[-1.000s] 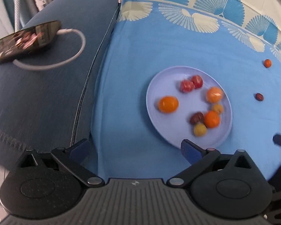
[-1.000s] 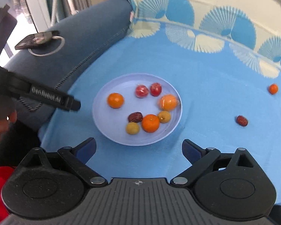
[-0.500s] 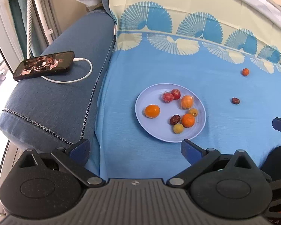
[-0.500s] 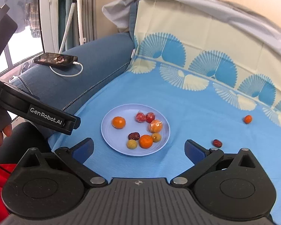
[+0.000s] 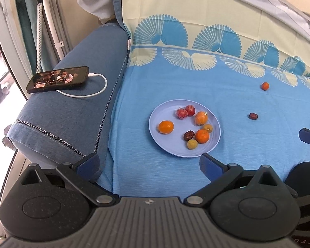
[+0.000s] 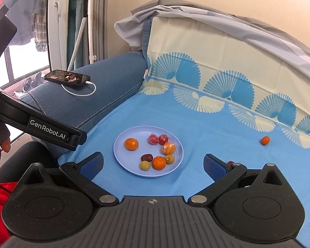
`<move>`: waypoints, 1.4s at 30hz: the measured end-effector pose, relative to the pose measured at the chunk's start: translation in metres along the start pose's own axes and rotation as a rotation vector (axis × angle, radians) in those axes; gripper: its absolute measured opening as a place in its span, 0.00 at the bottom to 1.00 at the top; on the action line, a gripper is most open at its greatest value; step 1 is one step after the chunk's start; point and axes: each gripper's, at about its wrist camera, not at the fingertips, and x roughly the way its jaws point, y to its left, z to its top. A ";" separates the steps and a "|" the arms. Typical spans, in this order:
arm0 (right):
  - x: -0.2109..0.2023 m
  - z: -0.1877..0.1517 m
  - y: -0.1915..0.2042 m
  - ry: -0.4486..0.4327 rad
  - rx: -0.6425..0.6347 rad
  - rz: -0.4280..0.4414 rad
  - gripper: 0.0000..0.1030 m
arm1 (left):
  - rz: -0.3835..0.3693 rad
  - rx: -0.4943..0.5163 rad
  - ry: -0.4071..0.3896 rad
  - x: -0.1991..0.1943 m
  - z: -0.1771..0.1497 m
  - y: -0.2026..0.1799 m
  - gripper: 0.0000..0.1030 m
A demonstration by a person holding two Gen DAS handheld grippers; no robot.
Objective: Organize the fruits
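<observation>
Left to right: phone (image 5: 57,79) with white charging cable (image 5: 86,93) sits on the blue sofa armrest (image 5: 72,111), off the sheet and out of the work area. Left gripper (image 5: 148,161) hovers over the near edge of the blue sheet (image 5: 165,86), jaws spread, nothing between them. Plate (image 5: 155,128) sits toward the sheet's left side near the armrest seam, holding seven pieces: orange fruit (image 5: 166,127) alone on its left half, two red ones, a wrapped orange one, a small yellow one, a dark date, a tangerine (image 5: 202,136) and a yellow-green one clustered on its right half. Right gripper (image 6: 153,163) also hangs above the near edge, jaws spread, empty. Judging from that, mostly done; two strays left on the sheet to the right of the plate: dark date (image 5: 253,116) nearer, small orange fruit (image 5: 265,86) further back toward the patterned border. Nothing lies between either gripper and the strays. The right gripper is the closer one; in its own view its right finger partly hides the date. Sheet is soft, so round fruit may roll when nudged.
</observation>
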 end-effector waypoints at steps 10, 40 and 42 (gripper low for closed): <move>-0.003 -0.001 0.000 -0.003 0.000 -0.003 0.99 | -0.002 0.003 0.016 0.002 -0.002 0.001 1.00; 0.025 -0.012 -0.013 0.083 0.057 0.026 0.99 | 0.008 0.075 0.106 0.033 0.000 -0.014 1.00; 0.028 -0.013 -0.016 0.087 0.067 0.028 0.99 | 0.014 0.092 0.108 0.037 0.001 -0.018 1.00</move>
